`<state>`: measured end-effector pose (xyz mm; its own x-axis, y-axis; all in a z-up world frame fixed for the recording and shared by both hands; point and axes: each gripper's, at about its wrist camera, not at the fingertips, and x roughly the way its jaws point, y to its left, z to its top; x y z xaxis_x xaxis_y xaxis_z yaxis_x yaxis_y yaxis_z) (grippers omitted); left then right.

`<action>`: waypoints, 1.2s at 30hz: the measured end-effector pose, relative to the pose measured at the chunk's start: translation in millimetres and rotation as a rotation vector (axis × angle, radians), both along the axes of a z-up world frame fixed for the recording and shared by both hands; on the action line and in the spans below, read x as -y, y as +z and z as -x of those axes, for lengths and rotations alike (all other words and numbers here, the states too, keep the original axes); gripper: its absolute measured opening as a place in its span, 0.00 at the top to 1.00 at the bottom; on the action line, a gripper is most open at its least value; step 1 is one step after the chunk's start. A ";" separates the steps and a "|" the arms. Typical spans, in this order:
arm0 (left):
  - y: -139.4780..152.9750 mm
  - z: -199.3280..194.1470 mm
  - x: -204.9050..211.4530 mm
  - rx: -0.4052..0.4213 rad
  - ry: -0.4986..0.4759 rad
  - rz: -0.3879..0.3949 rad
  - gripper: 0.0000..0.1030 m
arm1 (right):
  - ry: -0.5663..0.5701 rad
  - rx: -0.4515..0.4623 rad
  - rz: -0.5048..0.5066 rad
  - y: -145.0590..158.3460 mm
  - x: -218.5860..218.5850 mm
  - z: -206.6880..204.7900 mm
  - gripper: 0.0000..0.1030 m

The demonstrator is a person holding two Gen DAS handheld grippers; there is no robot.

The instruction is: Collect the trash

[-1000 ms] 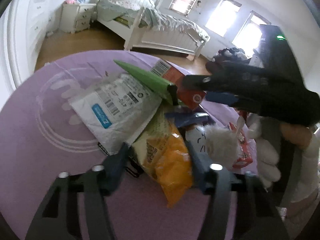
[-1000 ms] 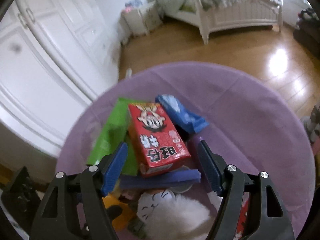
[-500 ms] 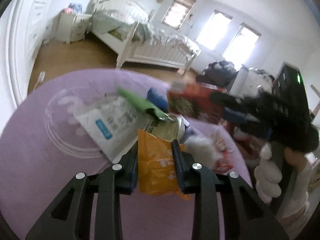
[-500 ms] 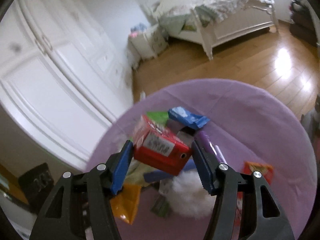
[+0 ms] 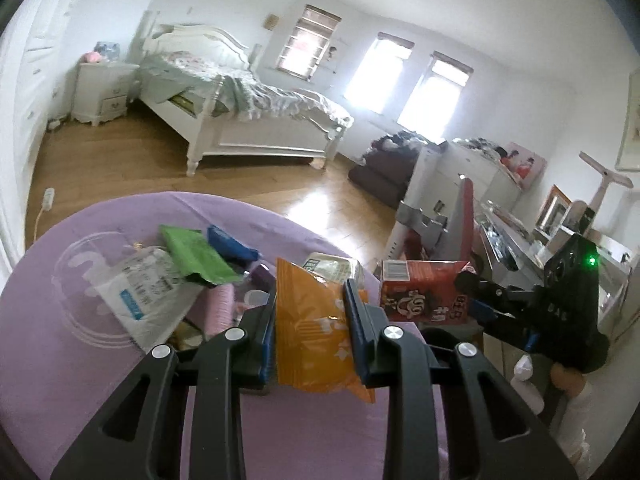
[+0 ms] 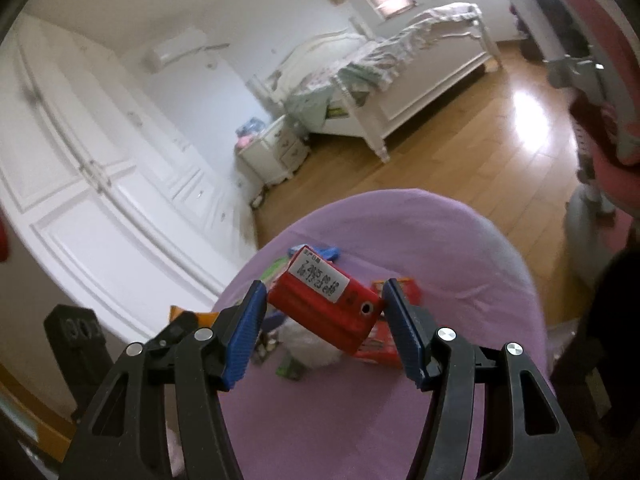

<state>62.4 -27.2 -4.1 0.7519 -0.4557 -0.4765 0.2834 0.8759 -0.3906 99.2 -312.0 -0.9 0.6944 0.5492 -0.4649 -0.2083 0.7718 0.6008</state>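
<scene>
Bare purple tabletop (image 5: 48,360) lies open on the near side, while the far side is crowded with a white mailer (image 5: 140,292), green packet (image 5: 196,256) and blue wrapper (image 5: 232,246) lying close together.

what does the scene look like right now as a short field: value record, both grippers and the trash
left gripper: shut on crinkled orange snack bag, lifted above the pile
right gripper: shut on red drink carton, tilted, held off the surface
surface: round purple cloth
trash left on cloth: white plastic mailer bag, green wrapper, blue wrapper
background: white bed, wooden floor
</scene>
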 end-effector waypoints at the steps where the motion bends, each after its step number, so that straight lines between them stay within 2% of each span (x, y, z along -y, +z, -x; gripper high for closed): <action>1: -1.5 -0.8 4.1 -0.008 -0.019 -0.008 0.71 | -0.004 -0.005 -0.013 -2.5 6.5 1.3 0.42; 6: -34.1 -9.9 18.8 -0.132 -0.088 -0.075 0.70 | 0.002 -0.033 -0.060 -19.8 21.2 8.0 0.42; 10: -55.2 -6.3 22.1 -0.176 -0.115 -0.102 0.69 | 0.076 -0.064 -0.006 -33.9 -0.7 9.8 0.42; 14: -57.3 2.8 18.8 -0.165 -0.111 -0.110 0.66 | 0.122 -0.116 0.040 -56.6 -28.3 9.9 0.42; 16: -52.3 7.8 12.8 -0.145 -0.097 -0.109 0.66 | 0.121 -0.115 0.066 -59.8 -37.4 11.6 0.42; 19: -41.1 15.6 6.6 -0.099 -0.101 -0.120 0.66 | 0.111 -0.100 0.074 -59.6 -40.2 13.8 0.42; 21: -37.8 20.0 8.5 -0.087 -0.111 -0.172 0.67 | 0.101 -0.089 0.060 -56.4 -37.1 11.7 0.42; 25: -45.2 22.6 14.9 -0.125 -0.155 -0.187 0.66 | 0.058 -0.054 0.028 -44.1 -16.1 14.1 0.42; 27: -57.1 18.5 19.4 -0.181 -0.146 -0.231 0.42 | 0.042 -0.043 0.017 -39.2 -4.5 16.3 0.42; 28: -62.3 17.7 20.3 -0.195 -0.116 -0.263 0.12 | 0.032 -0.038 0.013 -37.5 2.1 19.7 0.42; 29: -67.1 17.0 20.9 -0.201 -0.072 -0.289 0.05 | 0.024 -0.035 0.010 -35.7 7.1 22.4 0.42; 32: -77.5 11.8 26.2 -0.238 -0.074 -0.297 0.05 | 0.012 -0.035 -0.002 -36.0 17.9 29.4 0.42; 36: -96.5 0.7 43.7 -0.278 -0.088 -0.410 0.06 | 0.014 -0.046 -0.016 -41.3 22.1 33.8 0.42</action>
<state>61.6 -70.8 -100.6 0.5380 -0.2449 -0.8066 0.2967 0.9507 -0.0907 65.3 -334.1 -42.2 0.6651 0.5659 -0.4873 -0.1907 0.7596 0.6218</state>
